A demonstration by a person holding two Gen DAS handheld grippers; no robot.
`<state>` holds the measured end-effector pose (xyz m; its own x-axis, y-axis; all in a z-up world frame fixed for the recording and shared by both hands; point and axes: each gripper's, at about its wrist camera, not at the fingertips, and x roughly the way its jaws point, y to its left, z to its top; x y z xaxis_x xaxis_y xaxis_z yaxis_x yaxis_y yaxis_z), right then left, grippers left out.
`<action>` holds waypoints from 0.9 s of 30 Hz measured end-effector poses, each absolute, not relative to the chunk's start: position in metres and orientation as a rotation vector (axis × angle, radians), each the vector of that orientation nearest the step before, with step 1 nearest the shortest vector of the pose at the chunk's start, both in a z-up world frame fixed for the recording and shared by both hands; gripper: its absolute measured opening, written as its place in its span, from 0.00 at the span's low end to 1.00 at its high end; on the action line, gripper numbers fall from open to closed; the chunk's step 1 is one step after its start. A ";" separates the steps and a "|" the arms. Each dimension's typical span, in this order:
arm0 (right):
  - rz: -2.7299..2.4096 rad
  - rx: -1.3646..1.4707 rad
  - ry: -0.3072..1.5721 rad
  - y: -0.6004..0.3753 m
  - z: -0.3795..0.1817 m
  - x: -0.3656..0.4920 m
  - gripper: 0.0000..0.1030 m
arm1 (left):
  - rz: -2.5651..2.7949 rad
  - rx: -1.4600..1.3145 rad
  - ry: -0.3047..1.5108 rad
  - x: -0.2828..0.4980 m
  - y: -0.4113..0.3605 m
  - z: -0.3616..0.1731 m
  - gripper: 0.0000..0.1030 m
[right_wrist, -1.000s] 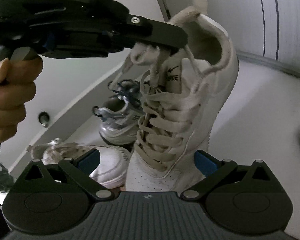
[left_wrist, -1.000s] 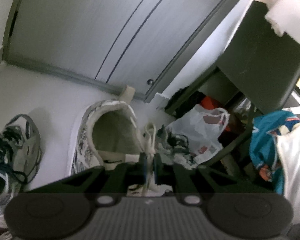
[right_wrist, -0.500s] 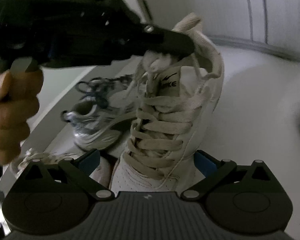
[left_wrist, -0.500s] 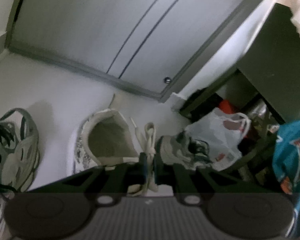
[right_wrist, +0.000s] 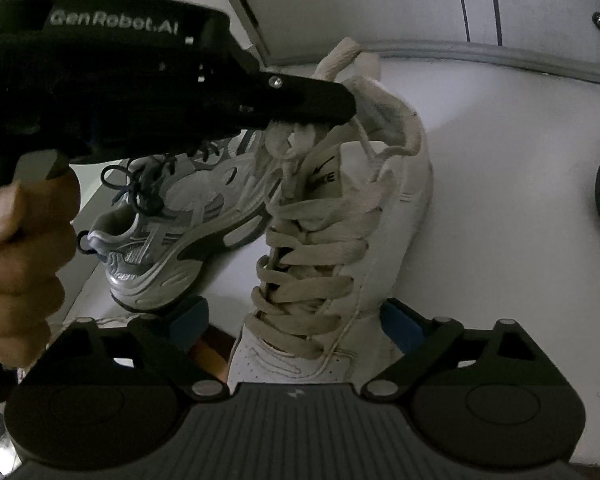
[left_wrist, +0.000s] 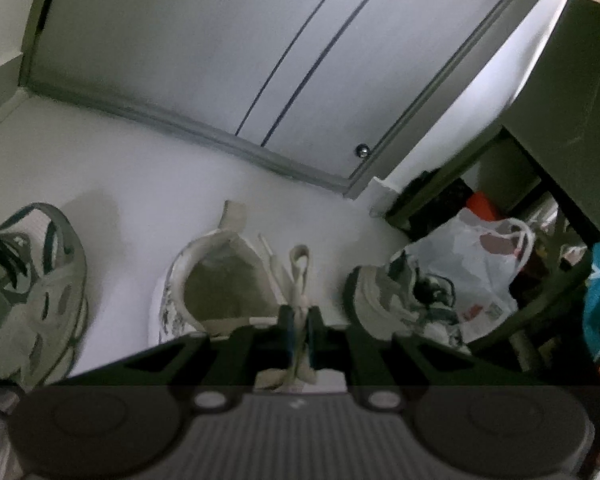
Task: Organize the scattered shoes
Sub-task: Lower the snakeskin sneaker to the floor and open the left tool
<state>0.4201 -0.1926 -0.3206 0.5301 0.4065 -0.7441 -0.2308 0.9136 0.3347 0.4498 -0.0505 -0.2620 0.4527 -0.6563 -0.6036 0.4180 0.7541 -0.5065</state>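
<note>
A white lace-up sneaker point(right_wrist: 340, 240) hangs heel-up by its laces point(left_wrist: 300, 276), with my left gripper point(left_wrist: 298, 318) shut on them. In the right wrist view that left gripper point(right_wrist: 338, 106) comes in from the left, with a hand point(right_wrist: 16, 264) on its handle. My right gripper point(right_wrist: 296, 322) straddles the sneaker's toe, and its jaws are closing. The blue pads point(right_wrist: 192, 322) stand beside the toe, with a gap on the left side. The sneaker's collar point(left_wrist: 220, 284) faces the left wrist camera over the white floor point(left_wrist: 120, 184).
A grey running shoe with dark laces point(right_wrist: 172, 232) lies left of the sneaker, also seen as the grey shoe point(left_wrist: 40, 300). Another grey shoe point(left_wrist: 400, 300) lies by a plastic bag point(left_wrist: 480, 264) and a dark shelf unit point(left_wrist: 560, 92). Sliding doors point(left_wrist: 240, 60) stand behind.
Both grippers have sunk towards the floor with the sneaker between them. The right jaws have narrowed a little around the toe. The left grip on the laces is unchanged.
</note>
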 end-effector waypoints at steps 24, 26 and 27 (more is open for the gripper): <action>0.371 0.092 0.998 -0.165 -0.288 0.390 0.88 | -0.526 -0.254 0.893 0.392 0.015 -0.227 0.80; 0.364 0.082 0.994 -0.162 -0.280 0.383 0.88 | -0.490 -0.254 0.888 0.380 0.030 -0.219 0.83; 0.361 0.079 0.989 -0.161 -0.276 0.379 0.88 | -0.480 -0.264 0.886 0.374 0.037 -0.216 0.83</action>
